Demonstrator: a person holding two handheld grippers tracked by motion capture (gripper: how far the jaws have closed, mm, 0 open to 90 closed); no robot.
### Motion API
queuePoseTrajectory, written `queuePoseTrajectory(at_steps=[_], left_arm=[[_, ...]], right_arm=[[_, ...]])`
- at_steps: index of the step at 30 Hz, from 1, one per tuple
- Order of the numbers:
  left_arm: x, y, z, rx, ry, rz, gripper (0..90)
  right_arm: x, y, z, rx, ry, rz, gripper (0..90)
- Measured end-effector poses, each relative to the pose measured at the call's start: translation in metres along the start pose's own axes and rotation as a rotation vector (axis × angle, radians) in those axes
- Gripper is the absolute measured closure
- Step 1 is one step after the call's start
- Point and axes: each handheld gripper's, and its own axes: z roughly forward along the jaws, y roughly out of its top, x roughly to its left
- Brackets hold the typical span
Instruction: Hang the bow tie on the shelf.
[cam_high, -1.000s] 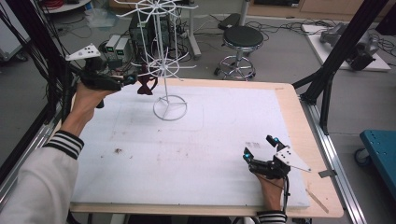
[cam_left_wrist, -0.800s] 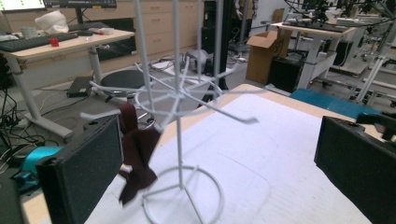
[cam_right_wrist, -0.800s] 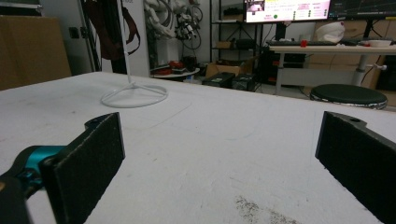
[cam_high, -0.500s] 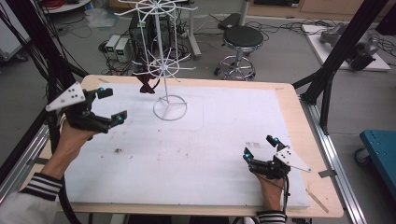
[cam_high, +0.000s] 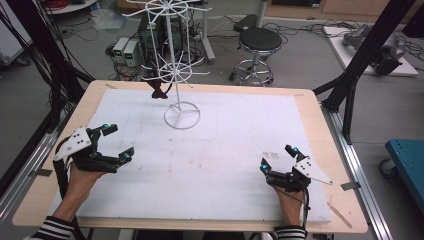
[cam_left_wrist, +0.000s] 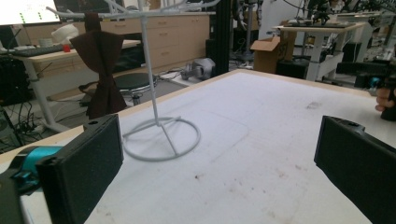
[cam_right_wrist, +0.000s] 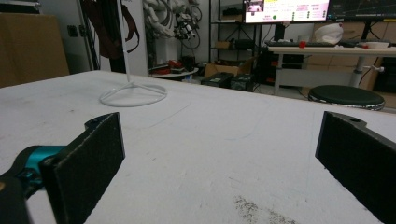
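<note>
A white wire rack (cam_high: 181, 116) stands on its ring base at the back left of the white mat. A dark maroon bow (cam_high: 159, 89) hangs from its lower tier, on the left side. My left gripper (cam_high: 119, 142) rests at the mat's left front, open and empty, well short of the rack. In the left gripper view the bow (cam_left_wrist: 100, 70) hangs up left of the rack's base (cam_left_wrist: 161, 137), beyond the spread jaws. My right gripper (cam_high: 277, 157) lies at the right front, open with nothing in it. The right gripper view has the rack's base (cam_right_wrist: 133, 94) far off.
The white mat (cam_high: 240, 130) covers most of the wooden table. A black stool (cam_high: 257, 40) and boxes stand on the floor behind the table. Black frame posts (cam_high: 365, 60) rise at the right and left corners. The right hand's gripper (cam_left_wrist: 373, 77) appears at the left gripper view's right edge.
My left gripper let go of the bow at the rack and drew back toward the left front, open. The bow stays hanging. The right gripper has not moved.
</note>
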Motion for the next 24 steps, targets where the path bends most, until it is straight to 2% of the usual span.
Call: queuePoseTrajectory(at_steps=[3, 6, 8, 10, 11, 14, 18, 19, 20, 21, 24], left_arm=[[-0.001, -0.012, -0.004, -0.027, 0.015, -0.024, 1.7], [-0.005, -0.025, -0.008, -0.039, 0.041, -0.008, 1.7], [-0.005, -0.032, -0.010, -0.056, 0.051, -0.013, 1.7], [-0.005, -0.038, -0.012, -0.053, 0.064, -0.029, 1.7], [-0.005, -0.042, -0.014, -0.051, 0.086, -0.024, 1.7], [-0.004, -0.049, -0.017, -0.055, 0.098, -0.027, 1.7], [-0.003, -0.061, -0.017, -0.029, 0.106, -0.021, 1.7], [-0.004, -0.065, -0.017, -0.019, 0.123, -0.016, 1.7], [-0.005, -0.065, -0.018, -0.028, 0.145, -0.012, 2.0], [-0.005, -0.066, -0.019, -0.046, 0.130, -0.009, 2.0], [-0.004, -0.066, -0.020, -0.052, 0.140, -0.023, 1.9]], right_arm=[[0.000, 0.000, 0.000, 0.000, 0.000, 0.001, 0.6], [0.000, 0.000, 0.000, 0.002, -0.002, 0.007, 0.6], [0.000, 0.000, 0.000, 0.000, 0.000, 0.001, 0.5], [0.000, 0.000, 0.000, 0.000, 0.001, 0.000, 0.5], [0.000, 0.000, 0.000, 0.003, -0.002, 0.007, 0.6], [0.000, 0.000, 0.000, 0.003, 0.000, 0.005, 0.6], [0.000, 0.000, 0.000, 0.003, 0.000, 0.005, 0.5], [0.000, 0.000, 0.000, 0.003, 0.000, 0.006, 0.5], [0.000, 0.000, 0.000, 0.002, 0.000, 0.005, 0.6], [0.000, 0.000, 0.000, 0.001, -0.002, 0.002, 0.6], [0.000, 0.000, 0.000, 0.000, -0.001, 0.000, 0.6]])
